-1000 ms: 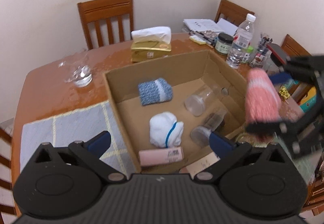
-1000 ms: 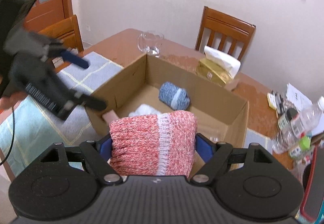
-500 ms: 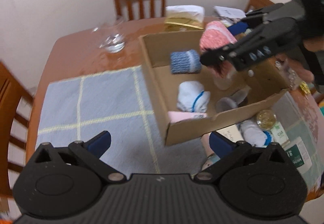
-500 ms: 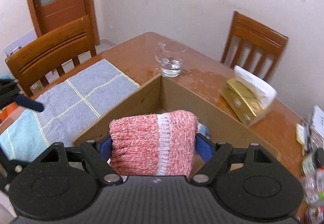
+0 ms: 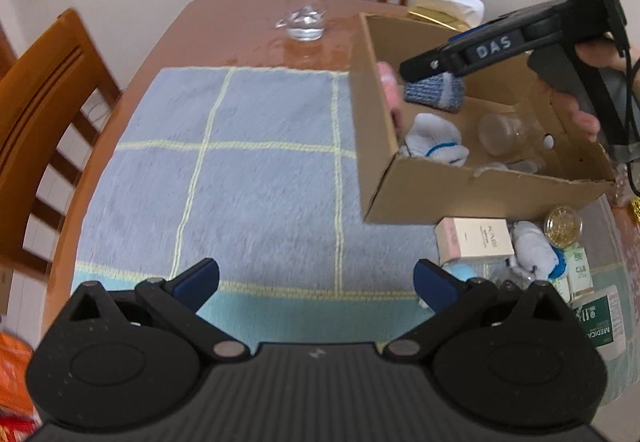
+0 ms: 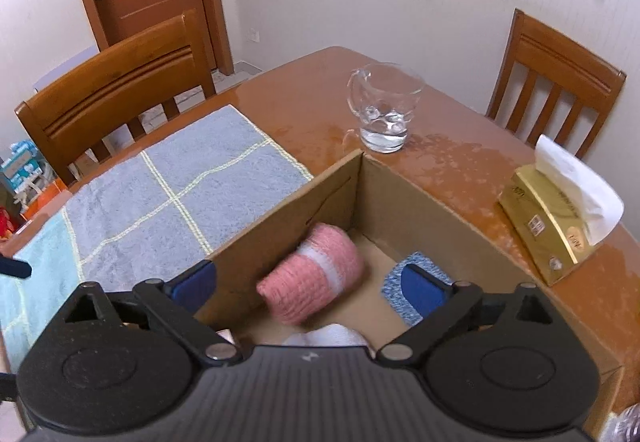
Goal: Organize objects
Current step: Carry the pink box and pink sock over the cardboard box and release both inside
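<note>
Released: pink knitted roll [image 6: 310,278], formerly clamped in right claw [image 6: 308,282], now loose in cardboard box [image 6: 280,226], jaws opening; left claw [image 5: 316,282] spread, empty; one item stowed.

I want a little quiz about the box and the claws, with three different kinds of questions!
1. True or false: the pink sock roll is inside the cardboard box.
2. What stands nearest the box's far corner? A) glass pitcher B) tissue box C) wooden chair
3. Fill in: the right claw is opening and grips ____.

Key: 1 true. 2 A. 3 nothing; the roll sits between its fingers, unpressed.
</note>
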{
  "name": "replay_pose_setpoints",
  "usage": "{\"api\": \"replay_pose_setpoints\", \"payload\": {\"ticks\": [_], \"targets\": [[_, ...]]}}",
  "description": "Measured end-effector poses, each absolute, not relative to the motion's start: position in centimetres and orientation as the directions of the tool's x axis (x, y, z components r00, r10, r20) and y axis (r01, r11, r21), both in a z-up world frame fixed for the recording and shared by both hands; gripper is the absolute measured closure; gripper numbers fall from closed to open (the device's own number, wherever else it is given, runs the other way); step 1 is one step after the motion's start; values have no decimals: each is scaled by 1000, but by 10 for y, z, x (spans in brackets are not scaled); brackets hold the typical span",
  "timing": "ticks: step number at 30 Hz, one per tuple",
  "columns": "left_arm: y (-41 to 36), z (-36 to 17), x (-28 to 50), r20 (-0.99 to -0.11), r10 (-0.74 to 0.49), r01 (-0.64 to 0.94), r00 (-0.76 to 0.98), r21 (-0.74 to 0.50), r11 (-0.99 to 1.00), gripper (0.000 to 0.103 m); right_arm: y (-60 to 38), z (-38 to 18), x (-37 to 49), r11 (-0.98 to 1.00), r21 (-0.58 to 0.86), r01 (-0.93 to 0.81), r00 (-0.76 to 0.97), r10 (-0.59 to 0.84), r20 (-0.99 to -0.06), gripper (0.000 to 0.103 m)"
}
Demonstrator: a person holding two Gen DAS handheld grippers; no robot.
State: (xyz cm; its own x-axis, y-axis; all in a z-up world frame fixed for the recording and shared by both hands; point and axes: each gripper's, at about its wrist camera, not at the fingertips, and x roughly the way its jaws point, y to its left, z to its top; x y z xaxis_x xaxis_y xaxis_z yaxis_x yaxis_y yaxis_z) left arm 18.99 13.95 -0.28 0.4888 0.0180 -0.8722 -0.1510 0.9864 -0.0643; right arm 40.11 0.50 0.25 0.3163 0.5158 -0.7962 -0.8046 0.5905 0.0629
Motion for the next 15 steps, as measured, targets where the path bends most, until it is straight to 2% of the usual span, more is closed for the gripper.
{"api": "replay_pose_setpoints", "payload": {"ticks": [7,15], "targets": [[138,-1,175,-872,16,-144,489,-63,988,1,-7,16,380,609,60,-791,343,522,-781,2],[133,-5,168,-861,-10,-42,508,-37,998,1,-47,42,333,715,46,-698,445,483,-754,0]]}}
